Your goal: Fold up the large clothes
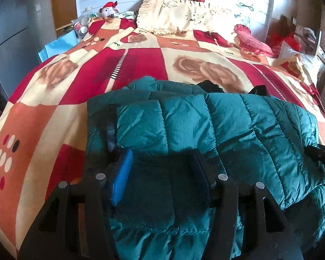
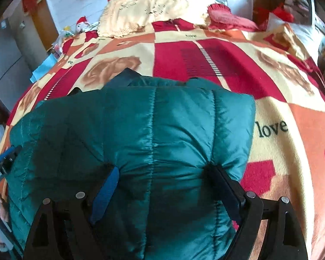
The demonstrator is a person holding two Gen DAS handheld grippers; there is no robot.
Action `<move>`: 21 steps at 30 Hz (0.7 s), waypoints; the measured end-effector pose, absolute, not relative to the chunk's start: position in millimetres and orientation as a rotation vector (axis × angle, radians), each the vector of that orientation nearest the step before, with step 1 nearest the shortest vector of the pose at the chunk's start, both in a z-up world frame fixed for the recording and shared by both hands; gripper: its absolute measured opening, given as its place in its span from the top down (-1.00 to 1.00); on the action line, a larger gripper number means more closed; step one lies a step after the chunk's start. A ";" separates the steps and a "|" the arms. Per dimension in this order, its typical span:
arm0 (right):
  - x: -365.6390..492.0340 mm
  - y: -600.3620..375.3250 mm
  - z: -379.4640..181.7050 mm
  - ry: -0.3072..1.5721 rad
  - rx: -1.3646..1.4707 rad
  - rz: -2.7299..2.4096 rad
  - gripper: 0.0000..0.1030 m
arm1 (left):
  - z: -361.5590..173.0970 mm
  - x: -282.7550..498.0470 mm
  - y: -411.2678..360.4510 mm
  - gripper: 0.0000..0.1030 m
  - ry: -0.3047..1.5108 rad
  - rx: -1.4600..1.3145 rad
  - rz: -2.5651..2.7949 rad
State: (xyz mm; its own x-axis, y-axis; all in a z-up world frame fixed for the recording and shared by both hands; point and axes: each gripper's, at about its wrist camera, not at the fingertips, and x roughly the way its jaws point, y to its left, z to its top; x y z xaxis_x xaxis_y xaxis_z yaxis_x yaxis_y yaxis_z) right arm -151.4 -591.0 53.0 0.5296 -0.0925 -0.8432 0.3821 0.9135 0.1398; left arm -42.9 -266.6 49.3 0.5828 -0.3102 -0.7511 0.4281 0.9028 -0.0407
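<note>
Jacket [image 1: 216, 130] — teal quilted puffer, lying folded on the near end of the bedspread [image 1: 75, 86], well short of the cream pillow [image 1: 173, 15] at the head. I judge it light, soft and springy: the fill will push back against any fold, and the shiny shell looks slick, so a shallow pinch may slide off. Best hold, in my view, is a deep bite across a stitched channel at an edge, where the padding is thinnest.

Left gripper [image 1: 162, 173] sits over the jacket's left part, jaws parted with padding between them; I cannot tell whether the pads press. Right gripper [image 2: 166, 186] has its jaws wide and clenched on a bulging wad of the jacket's right side — fabric puckers at both pads.

Shell is smooth with vertical stitch lines; bedspread is fleecy, in red, orange and cream blocks.
</note>
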 end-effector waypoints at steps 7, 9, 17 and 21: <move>-185.8 -575.2 95.3 0.882 0.336 -0.256 -0.64 | 49.2 -44.4 -263.3 -0.08 0.843 0.130 -0.440; -188.9 -563.3 95.7 0.895 0.304 -0.244 -0.64 | 48.7 -45.5 -263.2 -0.08 0.837 0.130 -0.437; -194.1 -551.8 57.0 0.986 0.271 -0.299 -0.65 | 57.4 -56.0 -258.8 -0.09 0.836 0.153 -0.426; -212.7 -548.3 78.4 0.930 0.307 -0.283 -0.65 | 71.4 -73.3 -246.2 -0.08 0.807 0.154 -0.422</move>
